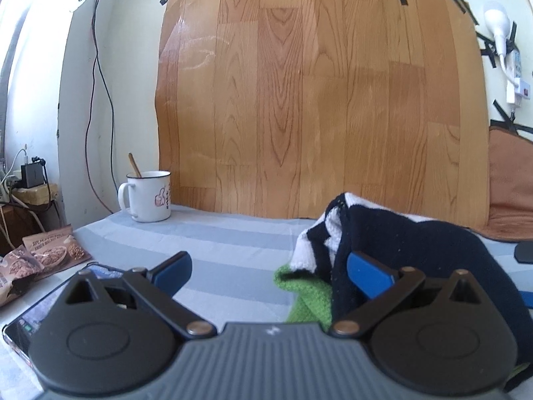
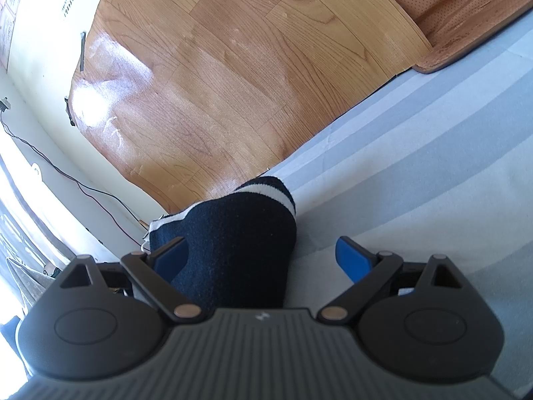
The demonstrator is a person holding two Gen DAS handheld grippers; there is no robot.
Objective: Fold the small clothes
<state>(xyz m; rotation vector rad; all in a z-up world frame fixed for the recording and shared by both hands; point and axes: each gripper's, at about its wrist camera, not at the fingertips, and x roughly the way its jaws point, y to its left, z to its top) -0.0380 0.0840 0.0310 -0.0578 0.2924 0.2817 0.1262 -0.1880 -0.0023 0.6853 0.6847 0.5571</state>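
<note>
A dark navy knitted garment with white stripes (image 1: 409,250) lies bunched on the grey striped cloth (image 1: 226,250), on top of a green knitted piece (image 1: 309,296). My left gripper (image 1: 269,270) is open, its right finger (image 1: 366,273) against the navy garment's edge and its left finger (image 1: 173,268) over bare cloth. In the right wrist view the navy garment (image 2: 233,243) lies between the jaws, near the left finger (image 2: 170,260). My right gripper (image 2: 263,260) is open, and its right finger (image 2: 353,260) is over the striped cloth (image 2: 416,183).
A white enamel mug (image 1: 150,196) with a stick in it stands at the back left. A phone (image 1: 43,313) and snack packets (image 1: 43,256) lie at the left. A wood-pattern sheet (image 1: 316,100) covers the wall behind. A brown cushion (image 1: 509,193) sits at the right.
</note>
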